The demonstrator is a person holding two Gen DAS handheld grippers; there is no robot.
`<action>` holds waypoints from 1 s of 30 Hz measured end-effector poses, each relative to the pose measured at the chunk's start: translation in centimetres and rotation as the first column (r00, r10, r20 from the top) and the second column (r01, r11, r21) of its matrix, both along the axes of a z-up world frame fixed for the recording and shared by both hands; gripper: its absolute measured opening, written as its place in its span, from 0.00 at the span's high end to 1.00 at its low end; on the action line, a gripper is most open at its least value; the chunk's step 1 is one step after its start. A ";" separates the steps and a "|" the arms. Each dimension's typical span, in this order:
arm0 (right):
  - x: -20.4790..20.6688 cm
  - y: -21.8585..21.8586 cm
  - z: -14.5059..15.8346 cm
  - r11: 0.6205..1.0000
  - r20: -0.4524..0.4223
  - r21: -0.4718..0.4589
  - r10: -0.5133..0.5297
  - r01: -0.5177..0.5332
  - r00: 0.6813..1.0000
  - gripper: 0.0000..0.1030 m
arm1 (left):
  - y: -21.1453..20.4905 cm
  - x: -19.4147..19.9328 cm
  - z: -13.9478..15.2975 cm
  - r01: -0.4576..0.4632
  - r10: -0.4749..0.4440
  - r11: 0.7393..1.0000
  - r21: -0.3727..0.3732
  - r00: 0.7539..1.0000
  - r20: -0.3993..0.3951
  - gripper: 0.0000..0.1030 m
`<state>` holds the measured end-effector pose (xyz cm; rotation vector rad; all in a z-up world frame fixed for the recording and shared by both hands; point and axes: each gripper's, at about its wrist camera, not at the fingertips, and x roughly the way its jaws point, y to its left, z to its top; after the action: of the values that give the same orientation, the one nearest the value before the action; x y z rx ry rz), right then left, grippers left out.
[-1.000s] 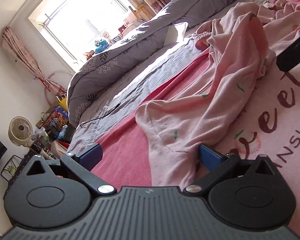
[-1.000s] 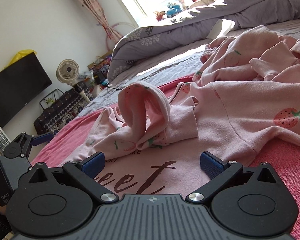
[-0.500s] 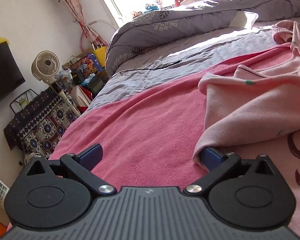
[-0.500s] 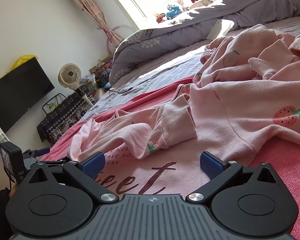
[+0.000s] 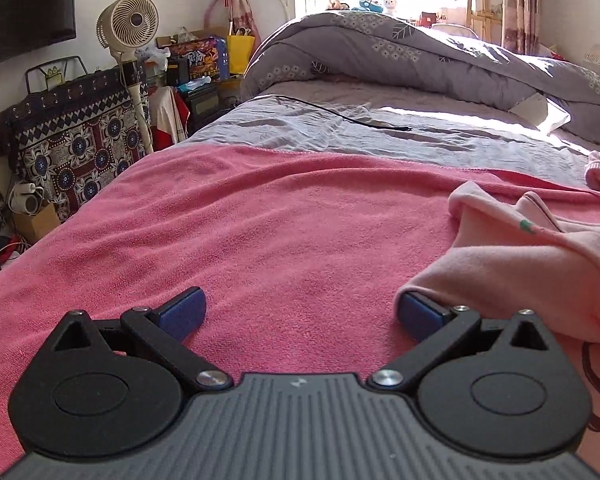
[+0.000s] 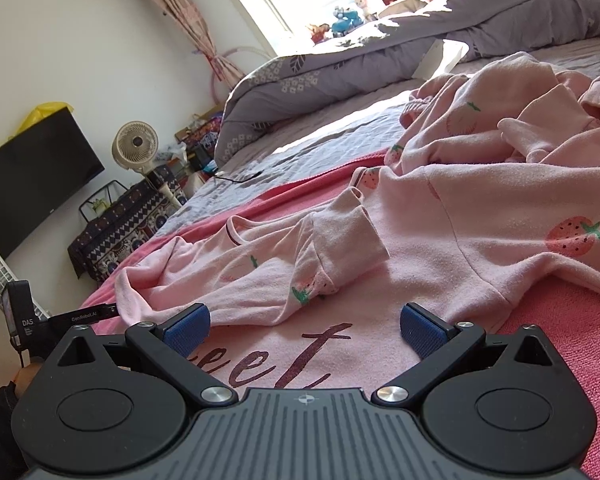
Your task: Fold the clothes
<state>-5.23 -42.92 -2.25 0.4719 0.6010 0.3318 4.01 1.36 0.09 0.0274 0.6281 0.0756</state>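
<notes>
A pale pink printed top (image 6: 380,340) lies on the pink towel (image 5: 260,240) spread over the bed. One sleeve (image 6: 260,276) is folded across its front. In the left wrist view the top's edge (image 5: 520,264) drapes over my right fingertip. My left gripper (image 5: 300,312) is open and empty, low over the bare towel, left of the top. My right gripper (image 6: 304,326) is open and empty, over the top's lettering. A second pink garment with strawberries (image 6: 520,200) lies crumpled behind.
A grey quilt (image 5: 420,56) is heaped at the far end of the bed, with a black cable (image 5: 340,114) on the grey sheet. A fan (image 5: 128,24), a patterned covered stand (image 5: 72,136) and a dark screen (image 6: 32,184) stand left of the bed.
My left gripper has swung left off the top, which now lies at its right edge. The sleeve that was raised in a loop now lies flat across the top. My right gripper has barely moved.
</notes>
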 end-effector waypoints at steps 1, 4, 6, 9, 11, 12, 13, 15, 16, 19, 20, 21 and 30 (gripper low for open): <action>0.0 0.1 0.1 1.000 0.000 -0.010 -0.002 0.002 1.000 0.00 | 0.0 0.0 0.0 0.001 -0.001 1.000 -0.001 1.000 -0.001 0.00; -0.4 1.3 0.8 0.995 0.014 -0.100 -0.019 0.020 1.000 0.00 | 0.0 0.1 0.0 0.002 -0.002 1.000 -0.003 1.000 -0.002 0.00; -0.8 2.2 1.5 0.983 0.038 -0.182 -0.026 0.033 0.999 0.00 | 0.0 0.2 0.0 0.003 -0.003 1.000 -0.005 1.000 -0.004 0.00; -2.3 4.3 2.9 0.948 0.152 -0.317 0.018 0.032 0.988 0.00 | 0.0 0.2 0.0 0.005 -0.005 1.000 -0.007 1.000 -0.005 0.00; -3.3 5.1 3.8 0.930 0.219 -0.367 0.066 0.020 0.973 0.00 | 0.0 0.3 0.0 0.006 -0.006 1.000 -0.009 1.000 -0.007 0.00; -3.7 5.5 4.2 0.920 0.242 -0.392 0.088 0.014 0.966 0.00 | 0.0 0.3 0.0 0.006 -0.006 1.000 -0.010 1.000 -0.007 0.00; -4.0 5.9 4.5 0.902 0.249 -0.431 0.111 0.007 0.962 0.00 | 0.0 0.3 0.0 0.007 -0.007 1.000 -0.011 1.000 -0.008 0.00; -4.3 7.0 4.9 0.835 0.245 -0.550 0.173 -0.010 0.954 0.02 | 0.0 0.4 -0.1 0.008 -0.008 1.000 -0.012 1.000 -0.009 0.00; -4.5 7.7 4.8 0.789 0.238 -0.613 0.209 -0.020 0.949 0.02 | 0.0 0.4 -0.1 0.008 -0.009 1.000 -0.013 1.000 -0.010 0.00; -4.2 9.8 4.0 0.671 0.161 -0.735 0.309 -0.095 0.937 0.09 | 0.1 0.5 -0.1 0.011 -0.011 1.000 -0.021 1.000 -0.012 0.00; -4.0 10.5 3.6 0.632 0.139 -0.767 0.334 -0.112 0.932 0.15 | 0.2 0.5 -0.1 0.011 -0.011 1.000 -0.026 1.000 -0.013 0.00; -3.5 11.1 3.1 0.591 0.123 -0.799 0.342 -0.111 0.931 0.16 | 0.2 0.5 -0.1 0.011 -0.012 1.000 -0.029 1.000 -0.014 0.00; 3.4 12.8 2.2 0.610 0.133 -0.793 0.157 0.010 0.979 0.89 | 0.3 0.3 -0.1 0.013 -0.013 0.999 -0.041 1.000 -0.006 0.00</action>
<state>-1.78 -30.16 -0.03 -0.4599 0.5185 0.1523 4.35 1.65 0.00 -0.0083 0.6356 0.0500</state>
